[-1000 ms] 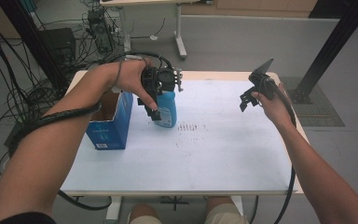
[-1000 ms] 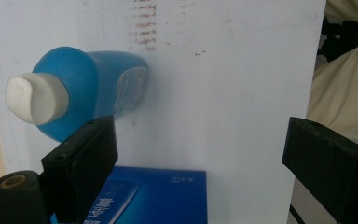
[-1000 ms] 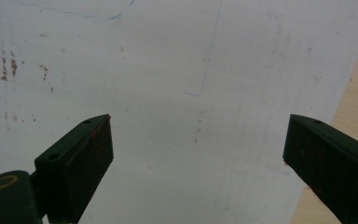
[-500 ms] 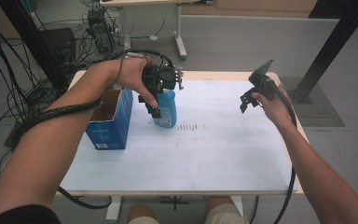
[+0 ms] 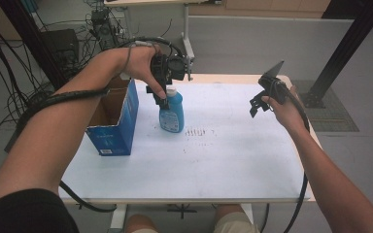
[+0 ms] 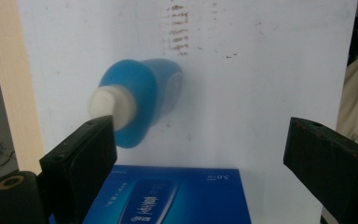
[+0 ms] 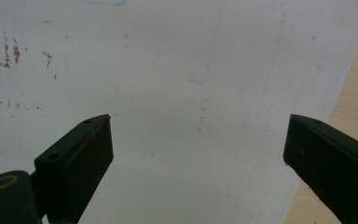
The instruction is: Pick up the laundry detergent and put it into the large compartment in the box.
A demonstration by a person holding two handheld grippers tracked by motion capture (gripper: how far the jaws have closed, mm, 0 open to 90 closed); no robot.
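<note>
A blue bottle [image 5: 171,112] stands upright on the white worktop [image 5: 223,155], its long axis vertical and its white cap [image 5: 171,91] pointing up. It sits just right of an open blue box [image 5: 114,119], close to the worktop's far left part. In the left gripper view the bottle [image 6: 140,100] is seen from above, cap [image 6: 112,105] towards the camera, with the box's printed side [image 6: 168,196] below it.

The left tongs [image 5: 167,80] hover right above the cap, pointing down. Their jaws stand wide apart and grip nothing; the cap lies close by the left-hand jaw in the left gripper view, and whether it touches that jaw cannot be told.

The right tongs [image 5: 260,99] are held in the air over the worktop's far right side, well apart from the bottle. Their jaws are also spread wide and empty, looking down on bare worktop [image 7: 191,93] with faint brown marks [image 7: 2,49].
</note>
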